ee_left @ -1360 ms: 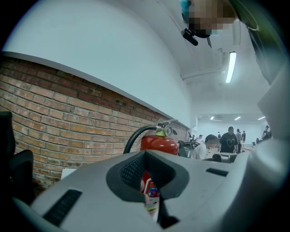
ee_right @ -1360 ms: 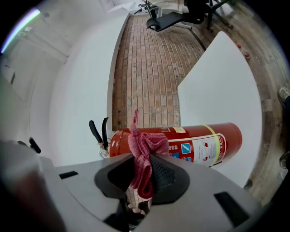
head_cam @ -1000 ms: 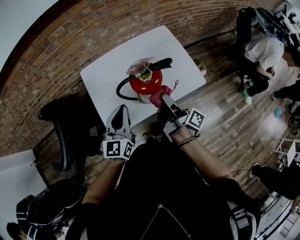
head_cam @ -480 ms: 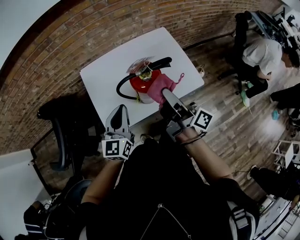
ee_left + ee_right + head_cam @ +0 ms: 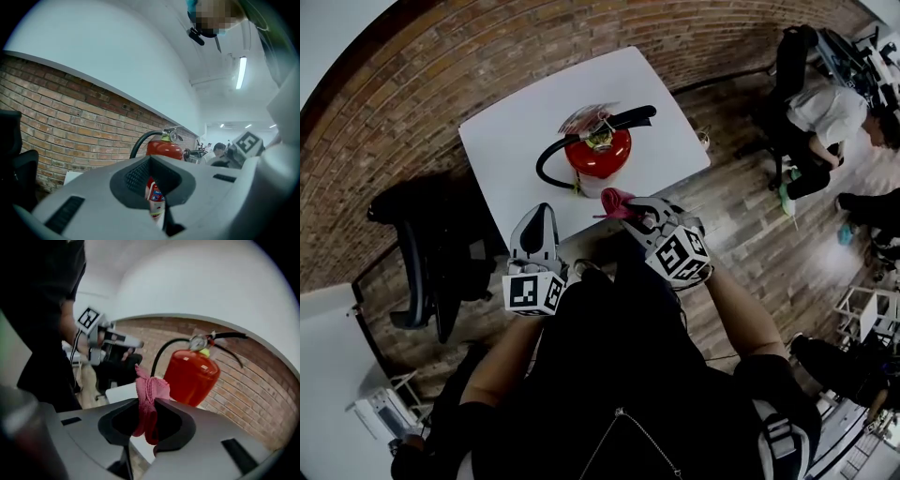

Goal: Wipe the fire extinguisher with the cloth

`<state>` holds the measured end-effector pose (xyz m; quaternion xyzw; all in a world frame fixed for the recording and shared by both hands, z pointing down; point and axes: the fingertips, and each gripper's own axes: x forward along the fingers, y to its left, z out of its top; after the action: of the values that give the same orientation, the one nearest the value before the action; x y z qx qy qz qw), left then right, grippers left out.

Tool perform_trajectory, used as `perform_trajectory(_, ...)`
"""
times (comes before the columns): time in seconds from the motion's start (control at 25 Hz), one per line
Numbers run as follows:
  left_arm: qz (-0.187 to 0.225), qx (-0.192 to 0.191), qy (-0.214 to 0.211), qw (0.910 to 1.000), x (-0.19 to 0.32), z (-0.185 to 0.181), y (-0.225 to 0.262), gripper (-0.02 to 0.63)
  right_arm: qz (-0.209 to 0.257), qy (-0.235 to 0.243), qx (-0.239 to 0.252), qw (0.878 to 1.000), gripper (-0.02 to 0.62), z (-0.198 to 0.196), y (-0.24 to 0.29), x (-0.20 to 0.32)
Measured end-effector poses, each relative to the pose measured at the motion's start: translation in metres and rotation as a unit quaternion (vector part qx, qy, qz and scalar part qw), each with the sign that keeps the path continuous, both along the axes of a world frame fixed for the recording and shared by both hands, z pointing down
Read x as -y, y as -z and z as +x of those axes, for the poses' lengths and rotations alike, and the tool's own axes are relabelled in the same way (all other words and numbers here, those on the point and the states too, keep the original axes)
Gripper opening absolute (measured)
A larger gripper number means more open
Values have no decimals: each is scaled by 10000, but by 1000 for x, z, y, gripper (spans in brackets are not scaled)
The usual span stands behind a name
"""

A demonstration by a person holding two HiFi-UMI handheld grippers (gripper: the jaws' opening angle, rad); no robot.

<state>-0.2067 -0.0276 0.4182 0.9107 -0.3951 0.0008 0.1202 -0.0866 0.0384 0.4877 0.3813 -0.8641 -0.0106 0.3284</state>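
One cloth point(image 5: 150, 387) nipped, R tool point(image 5: 146, 409) view

**No legible text; only marker patterns and an unreadable label**

The one printed label point(image 5: 154, 193) stands on the lower body of the fire extinguisher point(image 5: 164, 150), seen in the left gripper view: a red, white and blue patch whose lettering is too small and blurred to read. The pressure gauge point(image 5: 198, 341) at its neck shows a pale dial, with no figures that can be made out. Black-and-white square markers, patterns and not letters, sit on the cube point(image 5: 532, 292) of the left gripper point(image 5: 542, 212) and the cube point(image 5: 680, 255) of the right gripper point(image 5: 629, 210). The pink cloth point(image 5: 149, 394) carries no readable print.
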Motion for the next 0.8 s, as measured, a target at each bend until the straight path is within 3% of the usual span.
perform_trajectory(0.16,-28,-37,57,10000,-1,-1,-4,30,-308,598,-1081,9919,100,-7,-75,-6)
perform_trajectory(0.44,-128,-12,522,9986,-4,-11,-15,31,-379,1415,-2406,9595,100,-5,-190,-7)
perform_trajectory(0.68,-254,127,1147,9930,-12,-19,-28,29,-157,1893,-2973,9357,100,-5,-261,9)
perform_trajectory(0.8,-297,202,1438,9890,-23,-21,-31,30,-104,1912,-3118,9307,100,0,-294,12)
